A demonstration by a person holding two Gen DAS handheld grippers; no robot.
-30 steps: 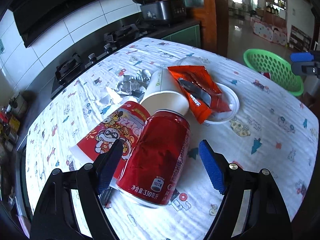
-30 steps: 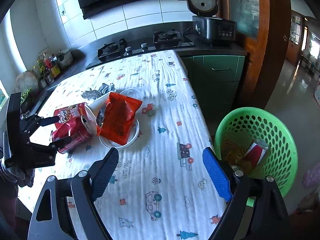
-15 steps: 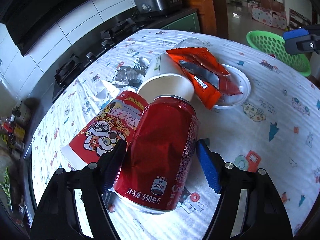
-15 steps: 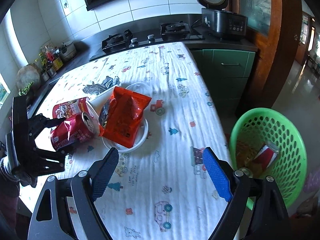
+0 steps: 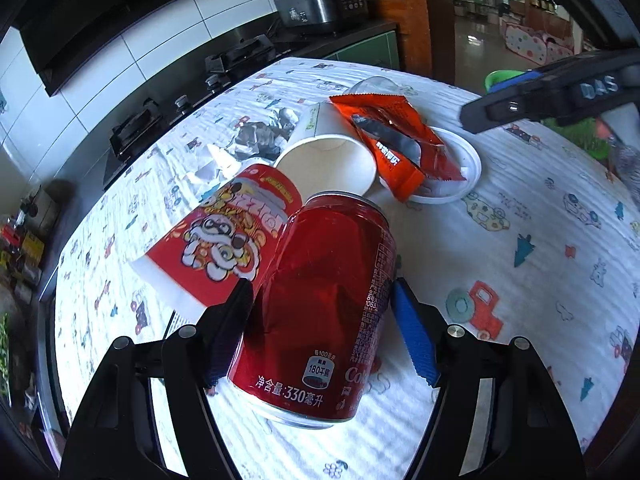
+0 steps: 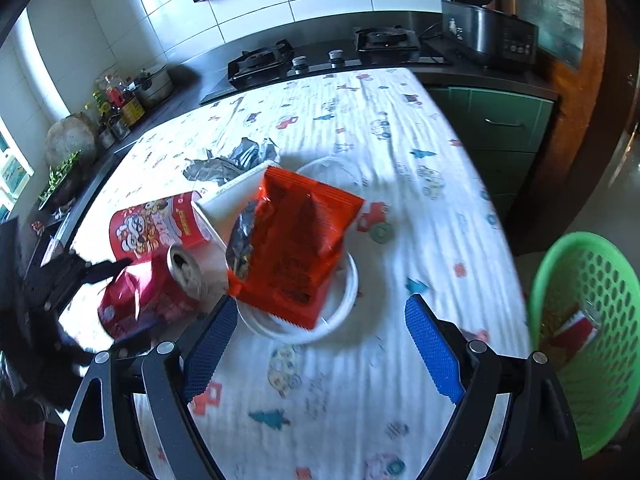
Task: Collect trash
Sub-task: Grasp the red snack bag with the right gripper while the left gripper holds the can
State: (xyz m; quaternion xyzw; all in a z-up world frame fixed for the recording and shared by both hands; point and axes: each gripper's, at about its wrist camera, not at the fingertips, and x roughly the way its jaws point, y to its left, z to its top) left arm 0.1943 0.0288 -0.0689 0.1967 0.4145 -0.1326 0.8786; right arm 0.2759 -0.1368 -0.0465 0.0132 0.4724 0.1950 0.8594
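The dented red can point(image 5: 324, 312) bears "330" among Chinese characters, a small badge reading "180", and the letters "Co" in white script, while "DAS" stands in raised letters on the right gripper's point(image 5: 560, 92) dark body.

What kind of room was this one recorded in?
A home kitchen, most likely: a gas hob on a dark counter, a rice cooker with its lid up, white wall tiles behind.
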